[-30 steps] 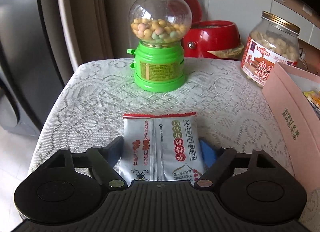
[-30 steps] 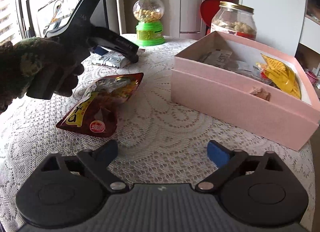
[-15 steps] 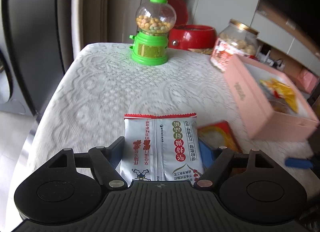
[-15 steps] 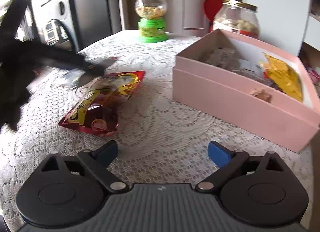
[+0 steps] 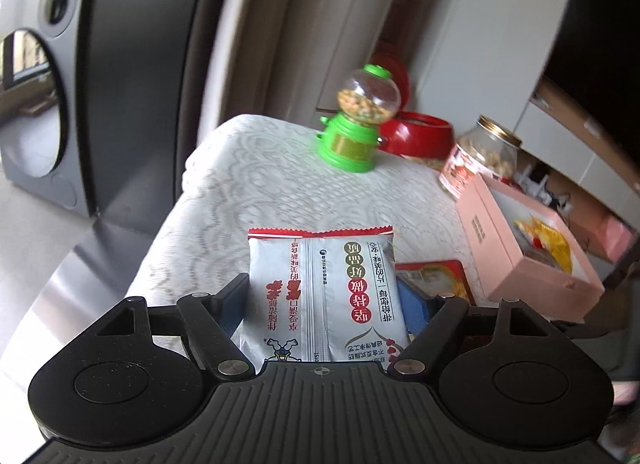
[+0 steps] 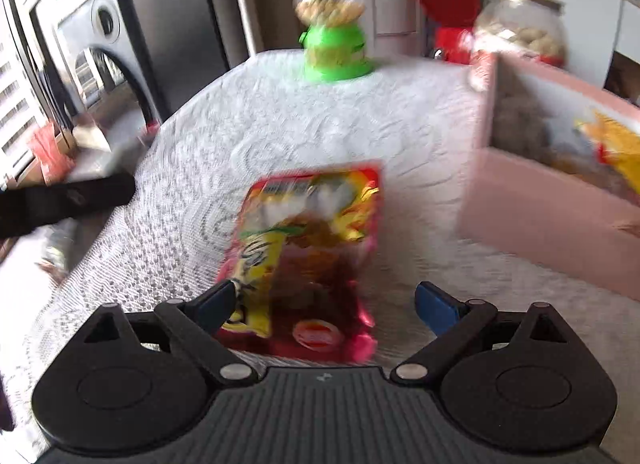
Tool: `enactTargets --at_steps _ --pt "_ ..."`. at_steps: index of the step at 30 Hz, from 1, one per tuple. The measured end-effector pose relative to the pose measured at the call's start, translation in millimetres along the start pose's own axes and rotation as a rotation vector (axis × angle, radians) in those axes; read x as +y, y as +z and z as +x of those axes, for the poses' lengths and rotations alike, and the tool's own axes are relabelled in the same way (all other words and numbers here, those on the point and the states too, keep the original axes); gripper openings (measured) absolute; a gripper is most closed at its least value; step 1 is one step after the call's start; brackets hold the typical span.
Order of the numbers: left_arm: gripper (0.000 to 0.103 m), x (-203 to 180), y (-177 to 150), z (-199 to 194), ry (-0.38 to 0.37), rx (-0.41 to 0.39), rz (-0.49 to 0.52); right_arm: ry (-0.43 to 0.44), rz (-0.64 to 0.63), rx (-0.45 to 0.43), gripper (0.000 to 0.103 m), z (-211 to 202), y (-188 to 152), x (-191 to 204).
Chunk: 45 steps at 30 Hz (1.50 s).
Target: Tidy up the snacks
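- Silver snack packet (image 5: 322, 296) sits pinched between the fingers of the left gripper (image 5: 324, 300), held up off the lace-covered table (image 5: 248, 184).
- Pink box (image 5: 520, 240) lies to the right, already holding a yellow packet; the silver one probably goes there, so carry it level over the near wall before letting go.
- Right gripper (image 6: 324, 304) hangs with fingers spread, straddling the red snack bag (image 6: 308, 248) flat on the cloth.
- For a sound pick, lower until both pads flank the bag's edges, then close gently; the foil looks slippery and crushable.
- Green candy dispenser (image 5: 360, 124) and glass jar (image 5: 484, 160) stand well behind, clear of the path.
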<state>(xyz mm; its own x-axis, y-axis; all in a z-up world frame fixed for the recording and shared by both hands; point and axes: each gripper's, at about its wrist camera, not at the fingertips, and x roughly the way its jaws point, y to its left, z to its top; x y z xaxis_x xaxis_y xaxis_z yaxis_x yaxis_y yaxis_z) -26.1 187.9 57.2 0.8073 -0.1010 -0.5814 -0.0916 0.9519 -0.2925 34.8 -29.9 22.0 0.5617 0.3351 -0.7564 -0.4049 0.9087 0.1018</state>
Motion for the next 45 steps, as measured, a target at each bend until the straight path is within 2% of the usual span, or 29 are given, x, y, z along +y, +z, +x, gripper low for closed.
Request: enactTargets --at_steps 4,8,11,13,17,22,27,29,31,33,36,38,41,45 --pt "0.082 11.5 -4.8 -0.6 0.013 0.008 -0.037 -0.068 -0.080 -0.043 0.101 10.6 -3.5 30.8" --pt "0.082 11.8 -8.9 -3.8 -0.009 0.000 -0.064 -0.082 -0.065 -0.049 0.101 10.9 -3.5 35.4" --pt "0.082 10.4 -10.6 -11.1 -0.028 -0.029 -0.072 -0.066 -0.095 -0.028 0.101 11.1 -1.0 34.8" --pt "0.082 11.0 -12.2 -15.8 -0.049 -0.041 -0.079 -0.024 -0.139 0.009 0.100 8.0 1.1 30.3" --pt "0.082 8.7 -15.6 -12.3 -0.051 -0.039 -0.068 0.011 -0.174 -0.006 0.100 -1.9 -10.6 12.4" --pt "0.082 -1.4 -27.1 0.9 -0.026 -0.015 -0.029 0.006 -0.176 -0.019 0.100 -7.7 -16.2 8.3" --pt "0.082 -7.5 -34.2 1.4 0.059 -0.033 0.058 -0.036 -0.225 -0.068 0.100 -1.9 1.3 23.0" --pt "0.082 -5.8 -34.8 0.8 0.069 -0.032 0.067 -0.047 -0.199 -0.058 0.100 9.6 11.9 23.4" --pt "0.082 -5.1 -35.3 -0.2 0.075 -0.029 0.076 -0.033 -0.135 -0.003 0.101 25.2 19.5 18.1" --pt "0.082 -5.5 -36.0 -0.8 0.071 -0.027 0.078 -0.011 -0.097 -0.013 0.100 25.8 19.4 13.9" --pt "0.082 -9.1 -37.5 0.0 0.054 -0.017 0.080 -0.004 -0.181 -0.008 0.089 13.3 9.0 19.6" --pt "0.082 -14.4 -38.8 0.0 0.035 -0.009 0.086 -0.007 -0.233 0.007 0.072 -1.8 0.6 21.0" --pt "0.082 -29.7 -42.0 -2.6 -0.011 -0.001 0.110 0.001 -0.240 0.028 0.067 -31.4 -12.8 9.6" --pt "0.082 -67.5 -50.4 -1.2 -0.086 0.031 0.184 0.000 -0.200 0.001 0.065 -76.0 -34.8 -18.0"
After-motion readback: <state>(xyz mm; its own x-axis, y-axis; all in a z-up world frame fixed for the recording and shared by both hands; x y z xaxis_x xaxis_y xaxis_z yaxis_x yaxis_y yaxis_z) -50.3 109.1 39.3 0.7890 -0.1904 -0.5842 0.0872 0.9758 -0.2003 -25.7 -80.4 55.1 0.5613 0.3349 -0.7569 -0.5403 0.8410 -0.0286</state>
